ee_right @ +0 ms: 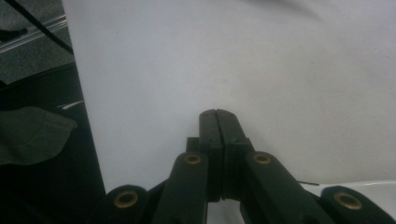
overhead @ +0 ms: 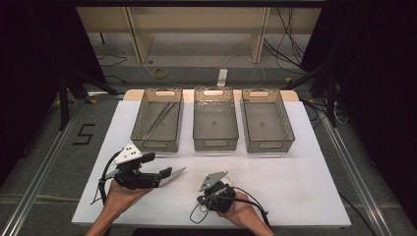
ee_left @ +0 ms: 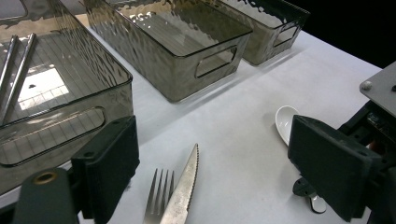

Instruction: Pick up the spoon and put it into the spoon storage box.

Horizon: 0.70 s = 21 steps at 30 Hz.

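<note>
My left gripper (overhead: 164, 174) rests low over the front left of the white table, jaws pointing right and standing wide open. In the left gripper view (ee_left: 212, 154) a fork (ee_left: 158, 198) and a serrated knife (ee_left: 184, 186) lie on the table between the jaws, nearer the left one, with no pad touching them. The knife tip (overhead: 179, 171) sticks out past the jaws. A white spoon (ee_left: 285, 122) lies beside my right gripper (ee_left: 378, 112). My right gripper (overhead: 214, 194) sits near the front edge, its jaws (ee_right: 218, 114) shut with nothing visible between the pads. A white piece (ee_right: 369, 189) shows below them.
Three smoky clear bins stand in a row at the back: left (overhead: 157, 144), middle (overhead: 215, 143), right (overhead: 269, 145). The left bin holds a pair of thin metal sticks (overhead: 160, 119). Bare white tabletop (overhead: 305, 177) stretches to the right. Floor cables lie beyond the table.
</note>
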Tool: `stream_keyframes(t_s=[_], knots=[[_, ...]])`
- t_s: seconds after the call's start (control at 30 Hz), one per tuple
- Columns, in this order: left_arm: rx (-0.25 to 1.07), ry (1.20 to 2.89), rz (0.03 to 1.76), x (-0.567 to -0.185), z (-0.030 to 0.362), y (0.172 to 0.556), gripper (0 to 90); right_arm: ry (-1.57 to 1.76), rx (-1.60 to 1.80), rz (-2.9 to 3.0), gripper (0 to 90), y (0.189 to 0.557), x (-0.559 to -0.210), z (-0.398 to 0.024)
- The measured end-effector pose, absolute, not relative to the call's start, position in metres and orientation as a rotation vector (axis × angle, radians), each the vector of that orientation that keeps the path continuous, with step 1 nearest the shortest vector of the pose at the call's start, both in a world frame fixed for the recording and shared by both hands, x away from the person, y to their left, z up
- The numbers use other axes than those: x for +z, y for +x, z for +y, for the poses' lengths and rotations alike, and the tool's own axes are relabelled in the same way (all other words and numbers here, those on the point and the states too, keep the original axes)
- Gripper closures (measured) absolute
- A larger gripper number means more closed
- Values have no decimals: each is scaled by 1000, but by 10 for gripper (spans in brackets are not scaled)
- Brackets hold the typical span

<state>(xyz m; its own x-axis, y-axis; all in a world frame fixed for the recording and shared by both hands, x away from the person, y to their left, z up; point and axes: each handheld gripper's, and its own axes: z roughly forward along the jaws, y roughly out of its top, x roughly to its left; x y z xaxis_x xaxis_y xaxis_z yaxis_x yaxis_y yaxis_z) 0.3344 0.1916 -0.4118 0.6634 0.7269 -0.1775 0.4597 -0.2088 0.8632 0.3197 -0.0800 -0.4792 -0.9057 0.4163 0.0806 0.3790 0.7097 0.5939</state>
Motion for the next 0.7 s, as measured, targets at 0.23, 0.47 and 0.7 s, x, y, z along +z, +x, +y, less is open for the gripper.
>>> stream_keyframes(t_s=[0.23, 0.47, 0.7], knots=[[324, 1857, 934, -412, 191, 334, 159, 695, 922, 2894, 900, 316, -476, -85], [326, 1854, 935, -411, 191, 335, 159, 704, 807, 2922, 900, 311, -471, -107], [329, 1853, 944, -411, 191, 335, 159, 744, 695, 2912, 900, 315, -467, -135]])
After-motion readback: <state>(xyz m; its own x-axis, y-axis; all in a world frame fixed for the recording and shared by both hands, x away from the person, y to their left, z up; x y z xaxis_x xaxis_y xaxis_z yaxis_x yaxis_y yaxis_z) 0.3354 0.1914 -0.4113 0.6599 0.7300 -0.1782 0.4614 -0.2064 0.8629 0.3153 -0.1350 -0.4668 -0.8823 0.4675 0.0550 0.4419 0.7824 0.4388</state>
